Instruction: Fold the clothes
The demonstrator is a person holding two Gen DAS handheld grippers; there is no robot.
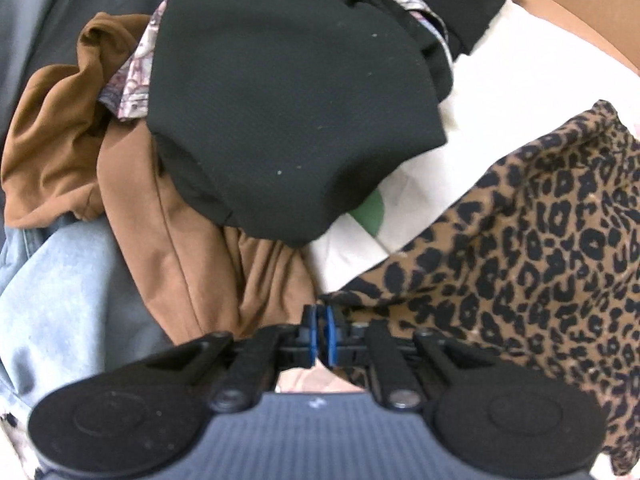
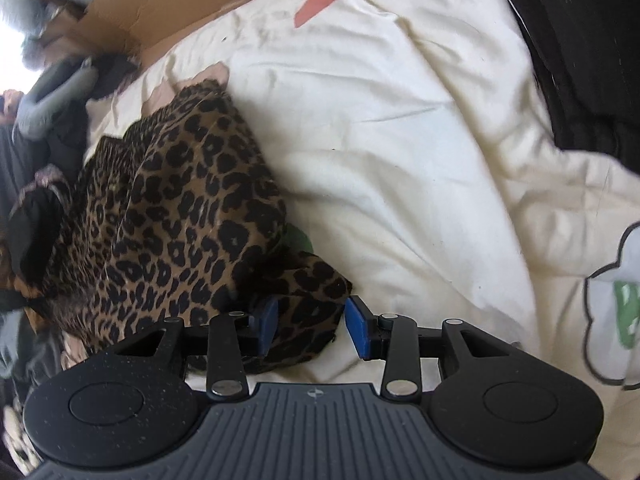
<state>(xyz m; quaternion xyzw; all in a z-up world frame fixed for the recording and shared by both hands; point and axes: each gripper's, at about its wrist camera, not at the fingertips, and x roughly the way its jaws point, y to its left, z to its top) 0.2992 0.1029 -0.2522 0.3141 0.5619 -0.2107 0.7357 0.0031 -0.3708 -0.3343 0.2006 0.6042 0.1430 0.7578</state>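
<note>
Leopard-print garment [image 2: 168,216]: bunched, lower left of right wrist frame, on cream bedding [image 2: 400,140].
Right gripper [image 2: 310,322] spread around its corner; left gripper [image 1: 323,334] pinched at its edge. Close squarely, pull taut.

Quick count of what's lying around: one leopard-print garment [image 1: 532,248], one big black garment [image 1: 288,112] on top of the heap, one brown top [image 1: 168,216], though it's so bunched it could be two, one light blue denim piece [image 1: 60,292], and one paisley-patterned piece [image 1: 134,76] poking out under the black one. A second black item [image 2: 592,40] sits off to the side. One cream bedspread [image 2: 400,128] under it all, one cardboard box [image 2: 168,4], two grippers.
</note>
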